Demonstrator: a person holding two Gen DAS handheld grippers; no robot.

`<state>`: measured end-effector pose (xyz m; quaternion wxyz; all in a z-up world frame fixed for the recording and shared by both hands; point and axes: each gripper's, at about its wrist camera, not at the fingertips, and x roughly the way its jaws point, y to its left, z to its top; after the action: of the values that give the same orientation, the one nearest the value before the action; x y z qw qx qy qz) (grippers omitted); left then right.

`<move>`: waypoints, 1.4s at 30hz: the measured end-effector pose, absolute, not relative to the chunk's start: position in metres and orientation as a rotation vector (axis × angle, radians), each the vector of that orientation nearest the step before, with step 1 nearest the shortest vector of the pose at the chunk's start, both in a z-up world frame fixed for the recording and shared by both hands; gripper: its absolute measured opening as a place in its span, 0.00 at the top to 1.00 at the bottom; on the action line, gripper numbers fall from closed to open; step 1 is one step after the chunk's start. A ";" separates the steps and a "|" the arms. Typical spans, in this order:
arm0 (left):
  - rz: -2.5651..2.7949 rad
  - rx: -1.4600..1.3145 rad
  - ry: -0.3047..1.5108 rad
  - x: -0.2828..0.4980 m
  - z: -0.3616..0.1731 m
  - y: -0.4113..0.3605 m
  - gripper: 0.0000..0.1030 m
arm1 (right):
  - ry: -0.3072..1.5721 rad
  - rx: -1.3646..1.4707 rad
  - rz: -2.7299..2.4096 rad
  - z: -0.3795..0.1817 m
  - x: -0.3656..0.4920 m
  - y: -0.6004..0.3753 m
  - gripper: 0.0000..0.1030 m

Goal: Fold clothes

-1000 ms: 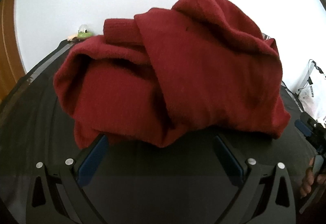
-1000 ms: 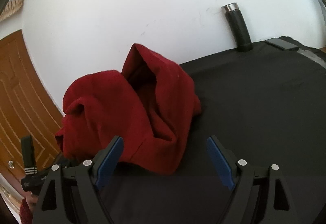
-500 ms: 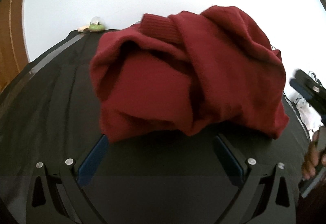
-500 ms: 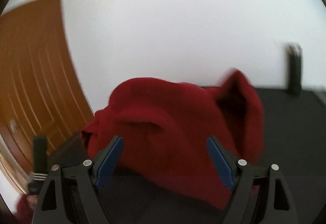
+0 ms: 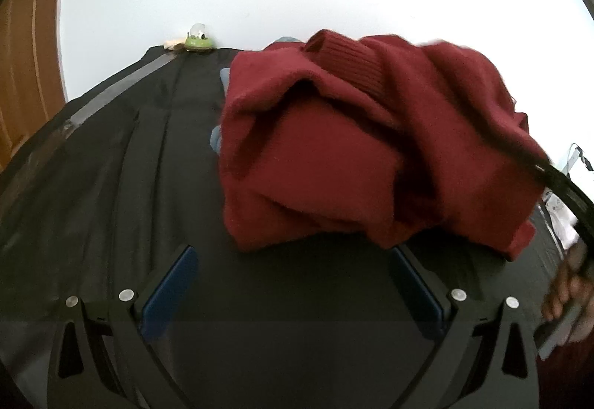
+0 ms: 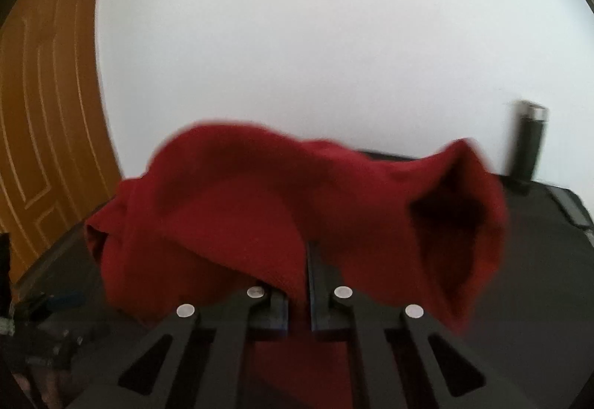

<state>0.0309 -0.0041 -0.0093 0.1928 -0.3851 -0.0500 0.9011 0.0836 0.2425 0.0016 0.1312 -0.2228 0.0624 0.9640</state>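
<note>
The right hand-held gripper (image 6: 298,282), wide open a second ago, now has its jaws clamped on the near edge of the crumpled dark-red knitted sweater (image 6: 260,208), so unfolding can likely begin. The sweater lies heaped on the black-covered desk (image 5: 111,167) at the left camera's 1 o'clock. The left hand-held gripper (image 5: 293,294) hovers open and empty, angled downward.

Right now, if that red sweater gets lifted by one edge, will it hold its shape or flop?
Probably flop: the sweater lies in soft, slumped folds. It looks thick and fuzzy, so likely not slippery; the right gripper has pinched a fold. The rest would probably hang and drag on the table.
</note>
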 end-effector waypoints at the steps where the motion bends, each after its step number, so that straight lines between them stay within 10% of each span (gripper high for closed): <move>1: 2.525 -1.078 -0.130 0.031 -0.009 -0.002 0.01 | 0.176 -0.611 2.780 0.003 0.096 0.243 0.93; 25: 2.016 -0.805 0.303 0.159 0.055 0.142 0.01 | 0.574 -0.240 2.061 0.014 0.359 0.441 0.92; 42: 2.134 -0.908 0.248 0.082 0.040 0.110 0.01 | 0.413 -0.286 1.759 0.015 0.398 0.488 0.92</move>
<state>0.0820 0.1103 0.0396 0.3938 -0.3577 0.0978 0.8411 0.3985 0.4883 0.0148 0.6100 -0.1240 0.1787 0.7619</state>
